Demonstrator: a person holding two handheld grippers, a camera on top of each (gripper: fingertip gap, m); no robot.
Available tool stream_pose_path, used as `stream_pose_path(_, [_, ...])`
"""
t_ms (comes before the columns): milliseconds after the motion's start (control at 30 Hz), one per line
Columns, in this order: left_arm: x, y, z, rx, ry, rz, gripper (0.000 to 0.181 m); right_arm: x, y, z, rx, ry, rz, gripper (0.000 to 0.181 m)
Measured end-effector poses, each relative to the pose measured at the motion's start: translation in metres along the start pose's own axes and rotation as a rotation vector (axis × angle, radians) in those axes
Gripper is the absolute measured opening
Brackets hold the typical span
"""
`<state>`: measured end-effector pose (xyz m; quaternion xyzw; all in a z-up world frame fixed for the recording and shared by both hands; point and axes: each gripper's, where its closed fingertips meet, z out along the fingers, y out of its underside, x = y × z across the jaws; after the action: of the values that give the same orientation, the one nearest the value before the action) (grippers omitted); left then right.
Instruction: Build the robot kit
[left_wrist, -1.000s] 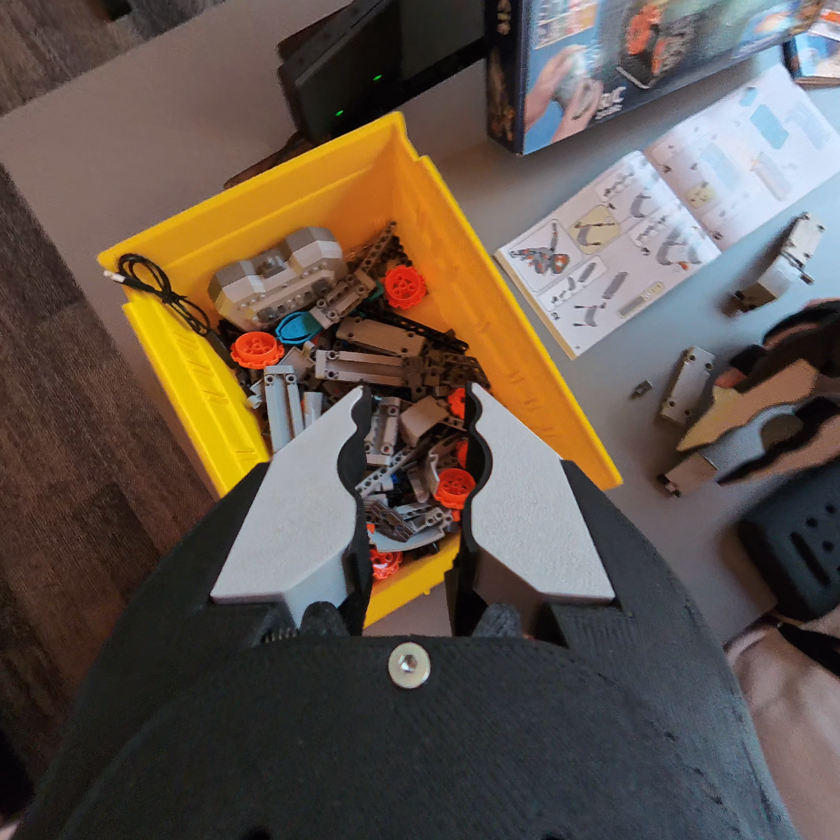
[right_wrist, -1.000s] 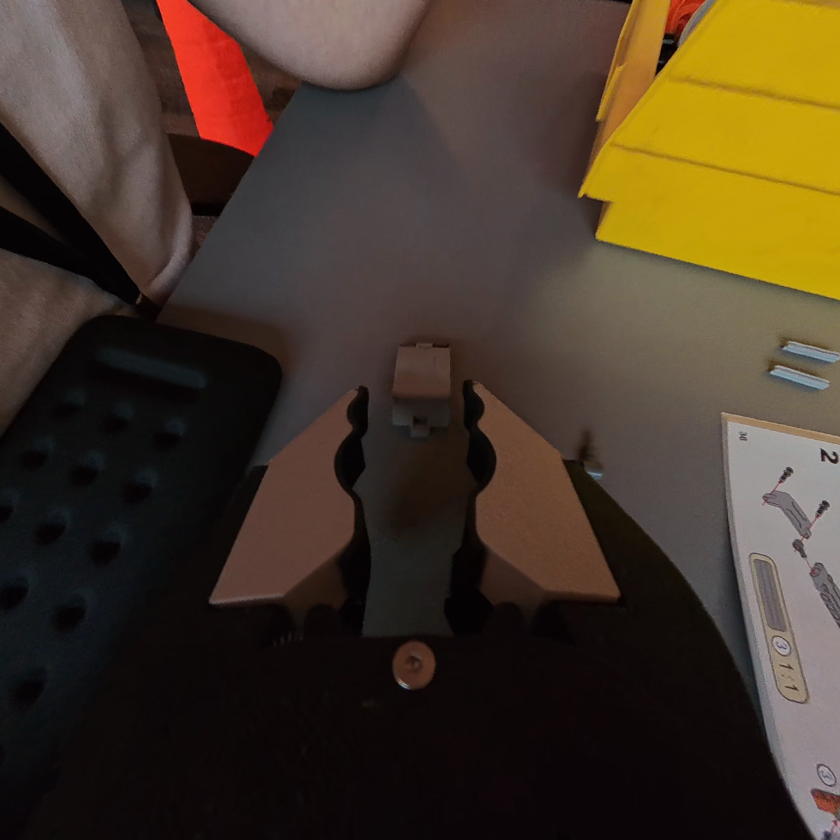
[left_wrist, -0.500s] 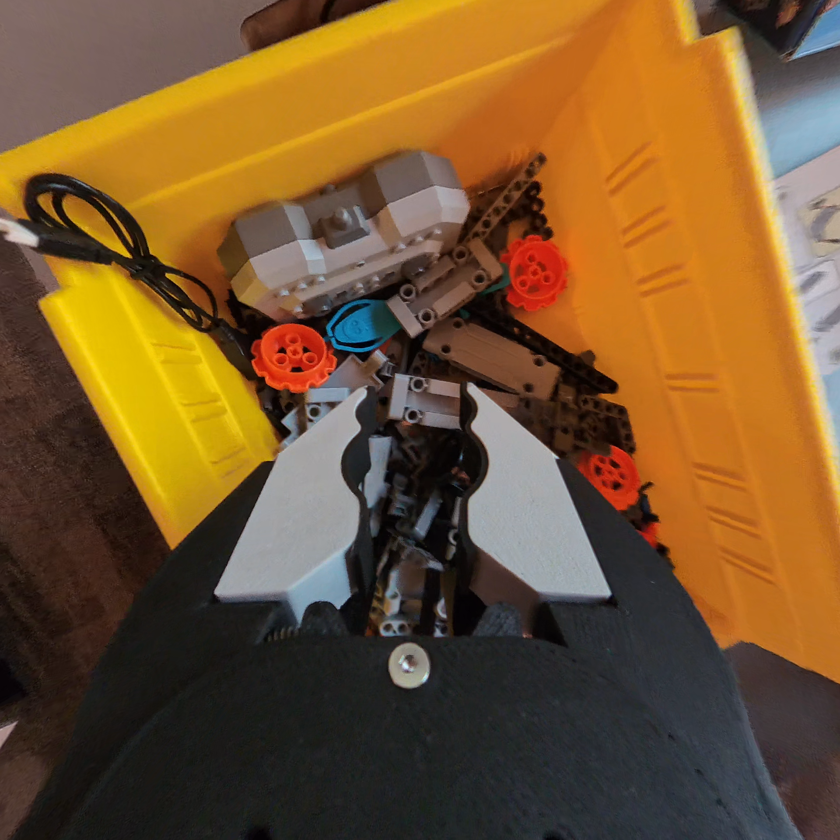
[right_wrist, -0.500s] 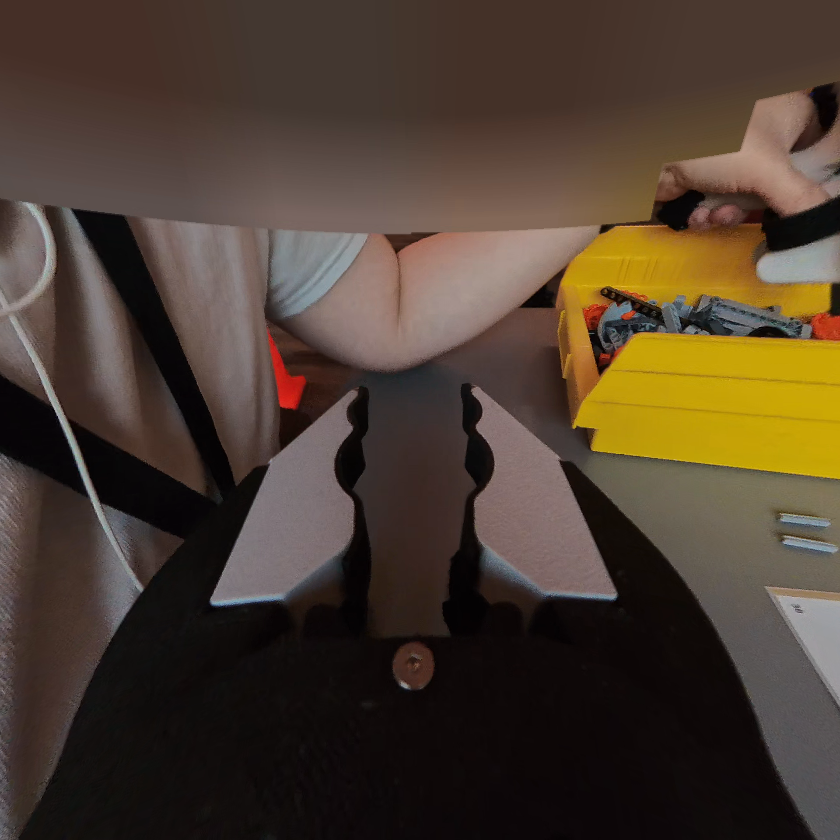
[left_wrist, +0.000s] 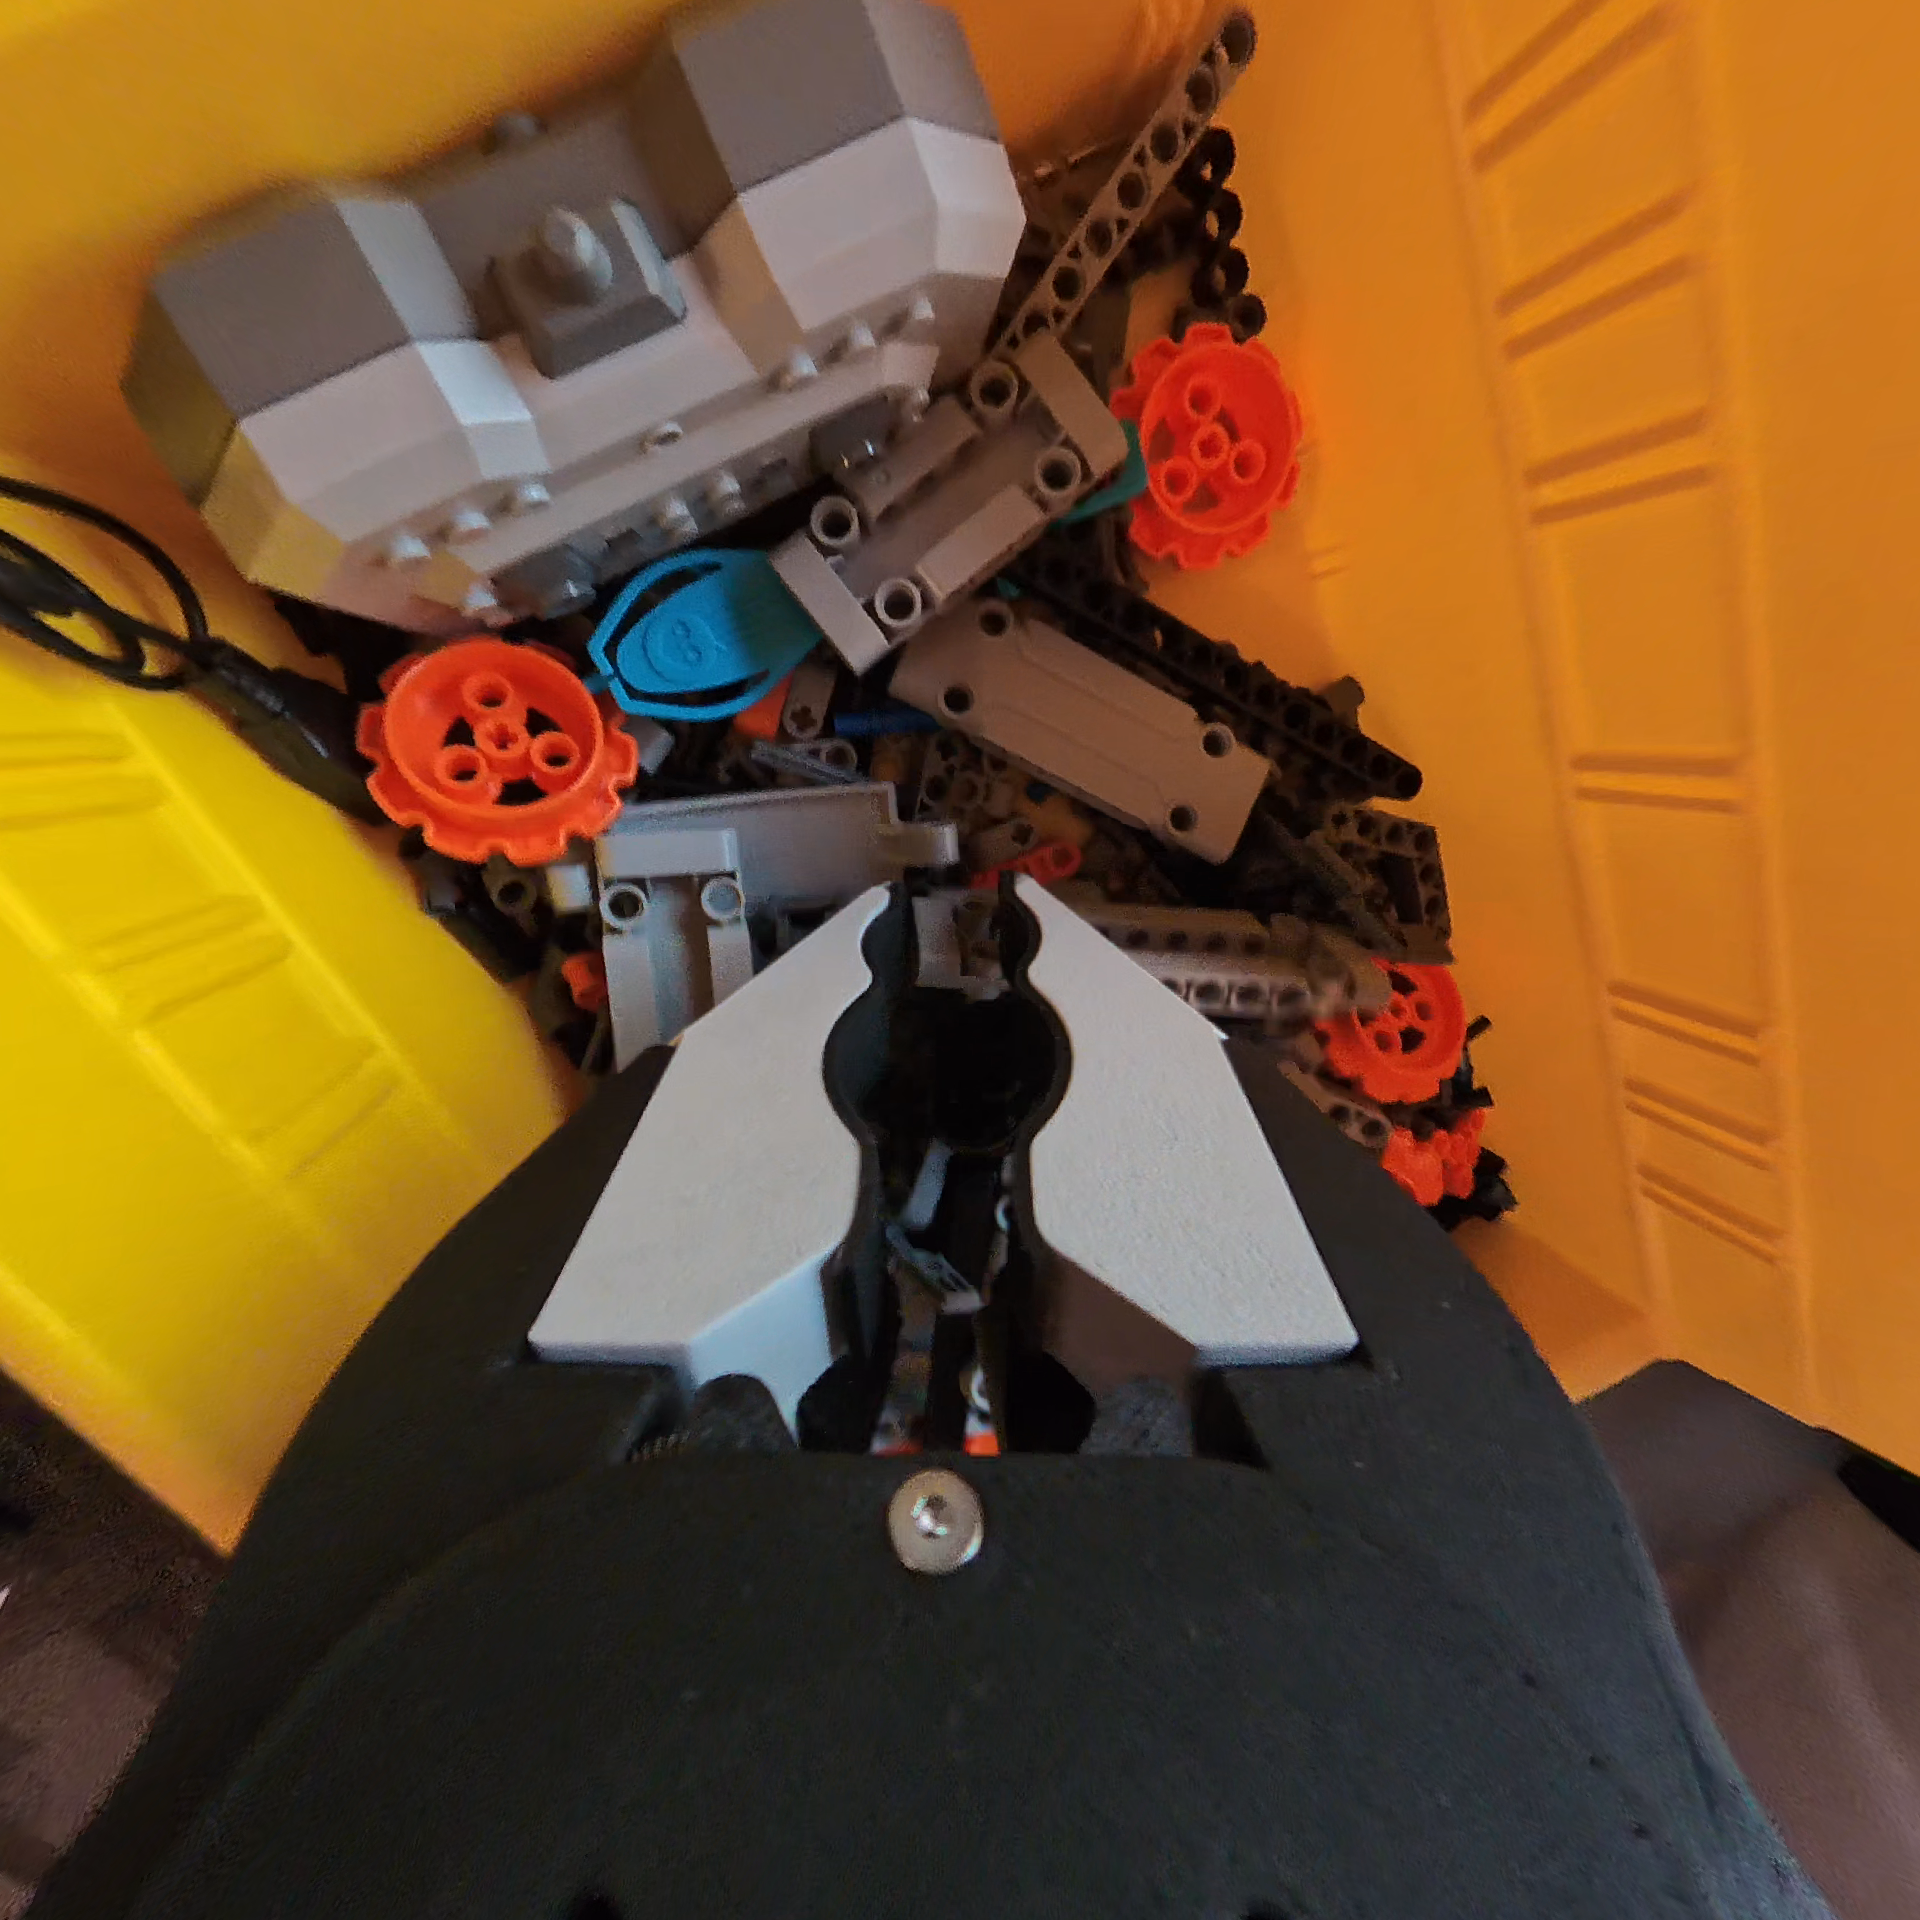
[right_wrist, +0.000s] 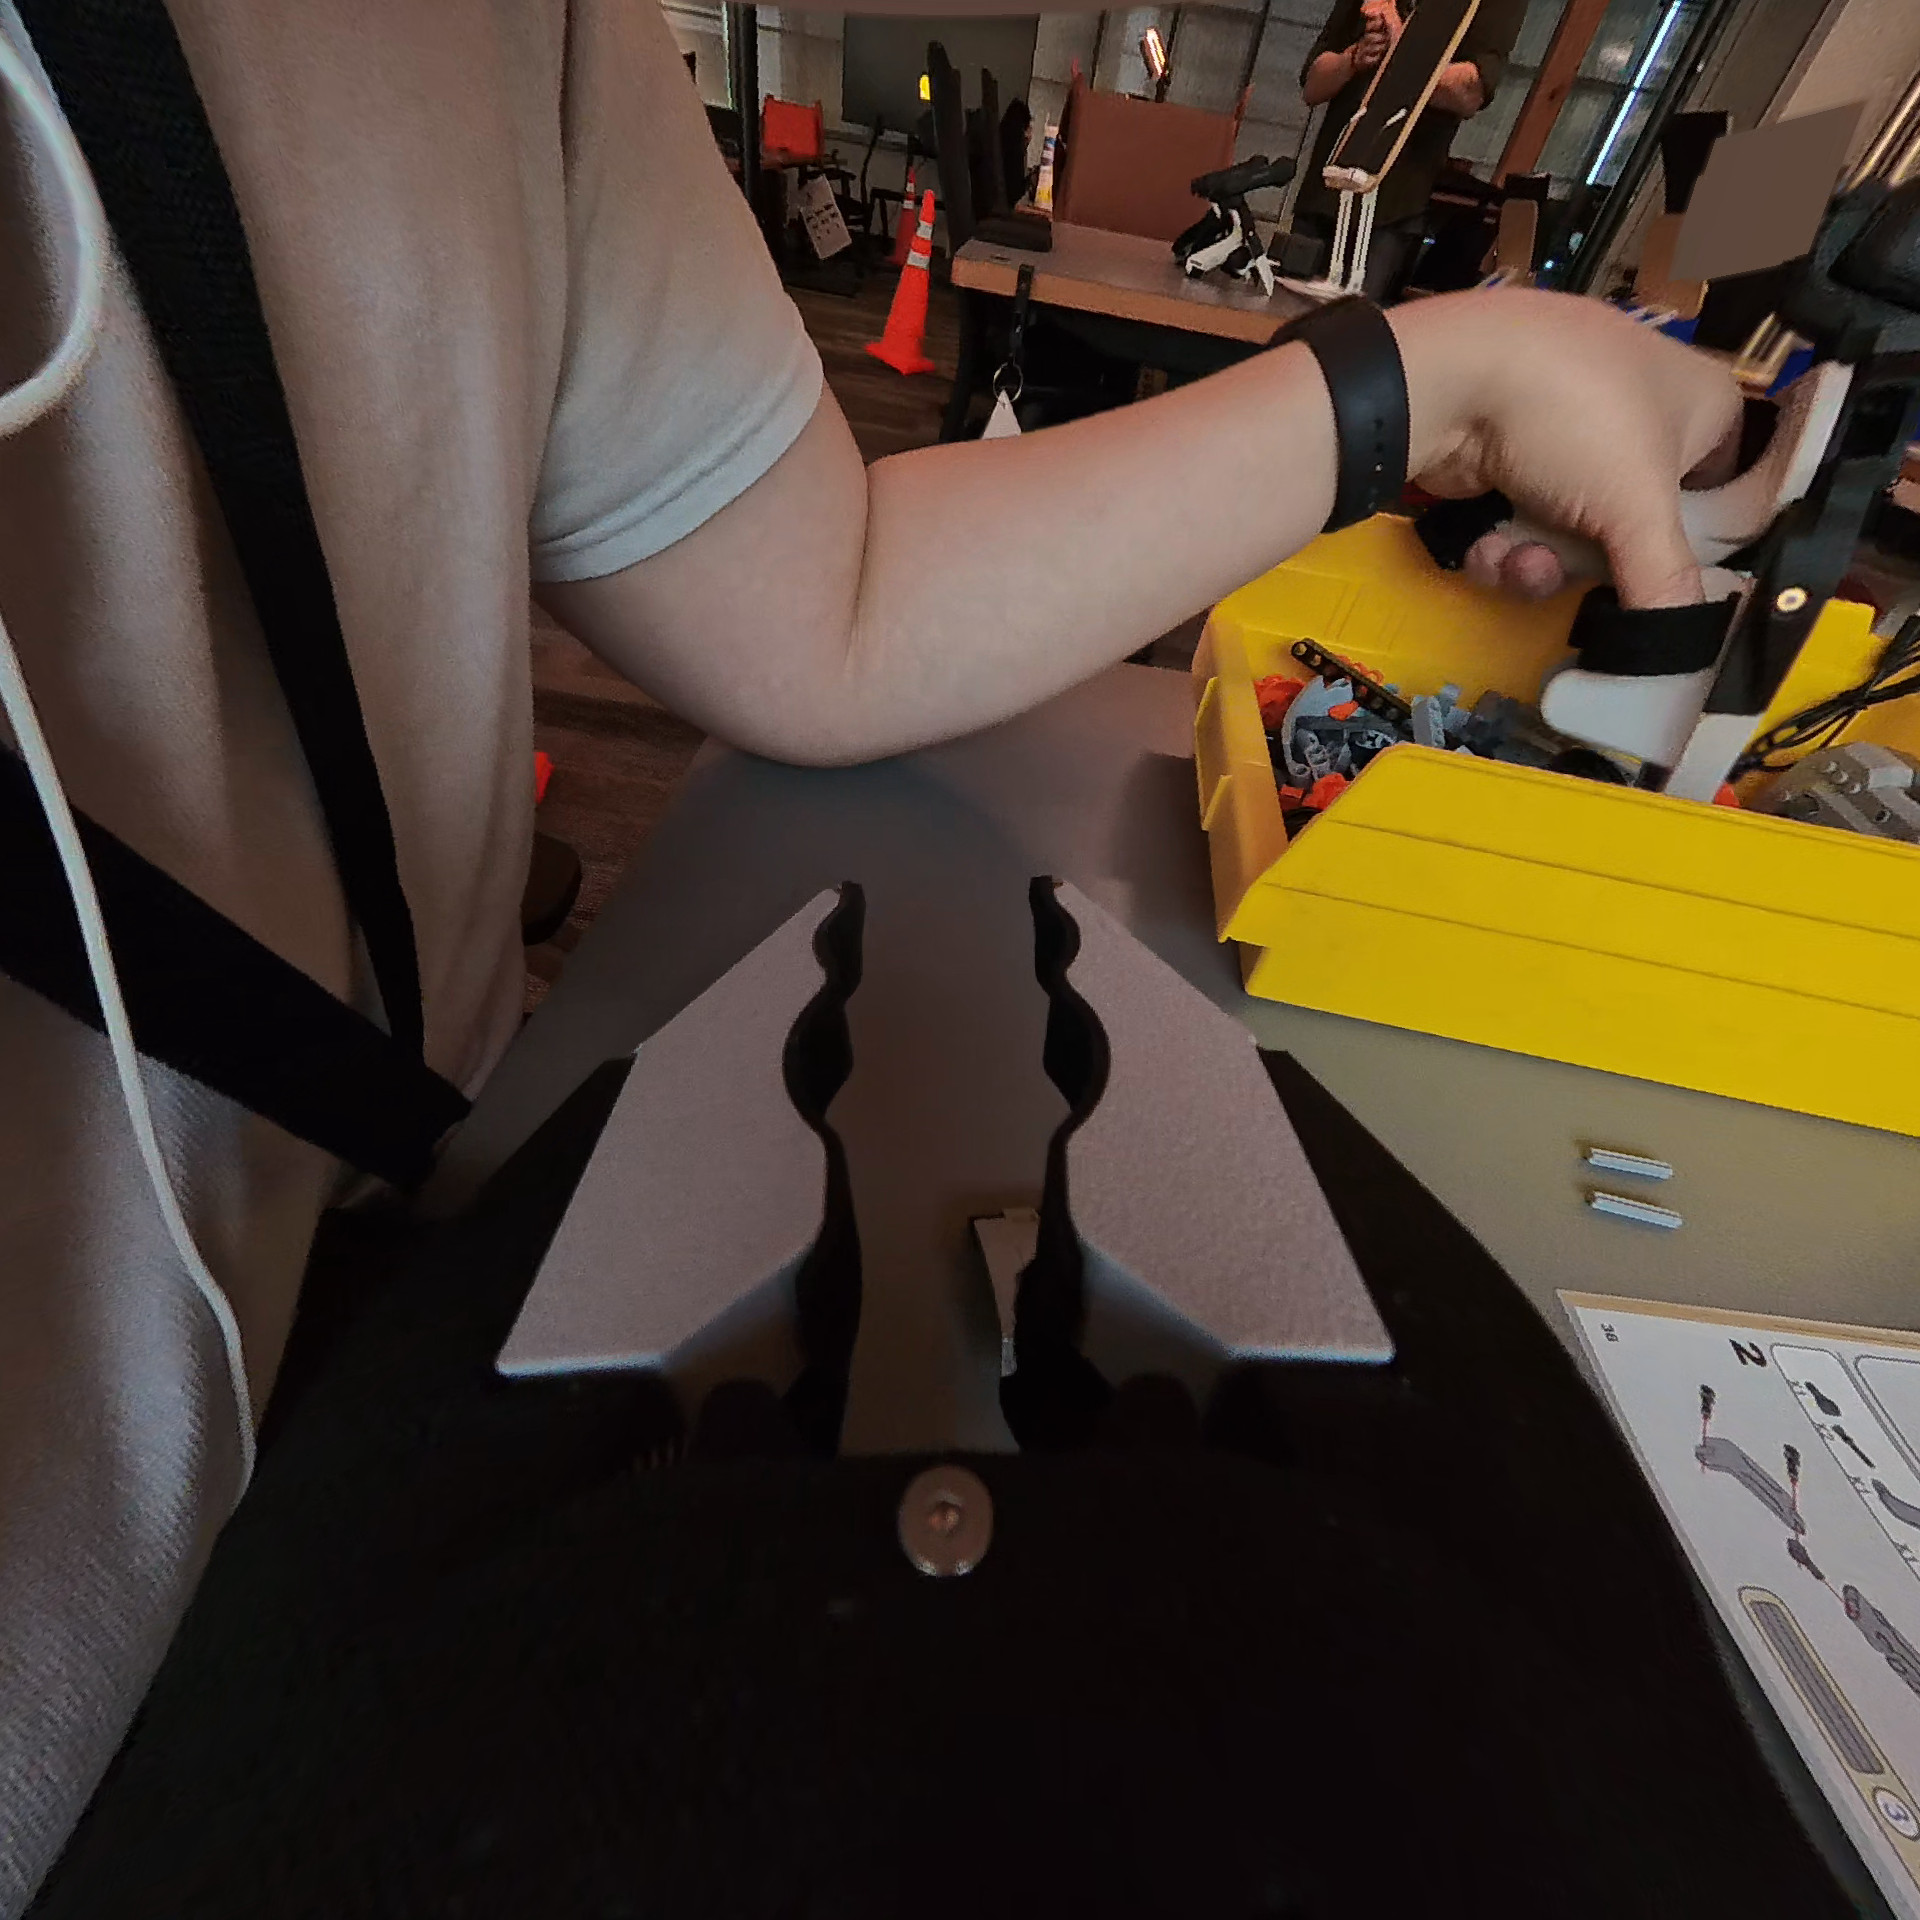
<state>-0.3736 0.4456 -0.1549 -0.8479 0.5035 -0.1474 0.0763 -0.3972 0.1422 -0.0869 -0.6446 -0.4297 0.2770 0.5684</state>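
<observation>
The left gripper (left_wrist: 956, 914) is down inside the yellow bin (left_wrist: 1621, 727), its fingers drawn close with only a narrow gap, pinching a small grey piece (left_wrist: 961, 935) at the tips. Around it lie a big grey block (left_wrist: 582, 343) at the back, a blue teardrop part (left_wrist: 691, 644), 1 orange gear (left_wrist: 497, 750) to the left and another orange gear (left_wrist: 1210, 445) to the right, among black beams. The right gripper (right_wrist: 945, 894) hangs above the grey table (right_wrist: 1455, 1132), fingers spread and holding nothing; a small grey part (right_wrist: 1000, 1252) shows low between them. Right of it sit 2 short grey pegs (right_wrist: 1631, 1184) and an instruction sheet (right_wrist: 1787, 1507).
</observation>
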Motion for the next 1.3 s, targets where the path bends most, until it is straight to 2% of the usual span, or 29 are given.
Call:
stream_pose_path(100, [0.009,0.011,-0.012,-0.044,0.012,-0.01,0.013,0.001,0.003,0.0,-0.016,0.006,-0.019,0.031])
stream_pose_path(233, [0.007,0.031,-0.029,-0.108,-0.069,-0.022,0.013,0.0,0.01,0.002,-0.051,0.002,-0.05,0.029])
stream_pose_path(400, [0.007,0.033,-0.039,-0.094,-0.096,-0.024,0.013,-0.001,0.013,0.004,-0.067,-0.004,-0.07,0.028])
stream_pose_path(467, [0.005,0.024,-0.04,-0.051,-0.097,-0.032,0.021,-0.001,0.014,0.004,-0.069,-0.004,-0.068,0.028])
stream_pose_path(567, [0.01,-0.01,-0.043,0.111,-0.059,0.009,0.025,0.001,0.013,0.003,-0.061,-0.001,-0.061,0.028])
stream_pose_path(633, [0.018,-0.024,-0.038,0.161,-0.023,0.081,0.02,0.001,0.013,0.003,-0.061,-0.001,-0.054,0.028])
stream_pose_path(700, [0.011,-0.028,-0.025,0.147,-0.085,0.169,0.012,0.002,0.013,0.003,-0.061,-0.002,-0.05,0.028])
stream_pose_path(767, [0.008,-0.02,-0.008,0.081,-0.099,0.203,0.005,0.001,0.013,0.003,-0.059,-0.002,-0.049,0.028])
stream_pose_path(867, [0.007,-0.013,0.007,0.019,-0.066,0.179,0.005,0.001,0.014,0.003,-0.069,-0.007,-0.049,0.028])
stream_pose_path(1033, [0.002,-0.019,0.013,0.038,-0.07,0.15,0.018,-0.002,0.018,0.003,-0.087,-0.019,-0.056,0.028])
stream_pose_path(1300, [0.007,-0.024,0.021,0.038,-0.102,0.27,0.027,-0.004,0.022,0.005,-0.109,-0.032,-0.065,0.028])
